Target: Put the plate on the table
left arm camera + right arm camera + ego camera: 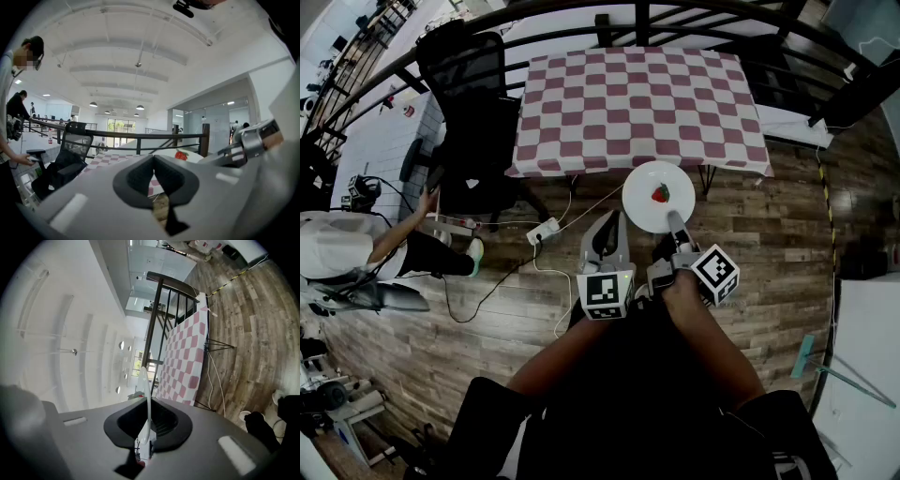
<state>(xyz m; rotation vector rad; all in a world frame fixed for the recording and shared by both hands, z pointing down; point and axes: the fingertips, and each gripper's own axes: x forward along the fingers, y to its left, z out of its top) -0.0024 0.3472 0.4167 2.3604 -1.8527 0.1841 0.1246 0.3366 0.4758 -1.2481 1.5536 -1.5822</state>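
- Two hand-held tools, the left gripper (607,223) and the right gripper (674,221), sit side by side in the head view above a brown wood-plank floor (750,234), both pointing toward the table.
- Right gripper: jaws clamped on the near rim of a round white plate (642,204). The right gripper view shows that rim edge-on, pinched between the dark pads.
- Plate position: carried level at the near edge of the rectangular table under a red-and-white chequered cloth (637,103). Most of the plate is over the floor and it is not resting on the tabletop.
- One small red item (660,193) lies near the plate's centre.
- Left gripper: jaws pressed together with nothing between them. It is just left of the plate and apart from it.
- Black mesh office chair (473,112) — stands at the table's left end.
- Person in a white top (347,246) — bent forward at the far left of the head view.
- Black metal railing (675,14) — runs behind the table.
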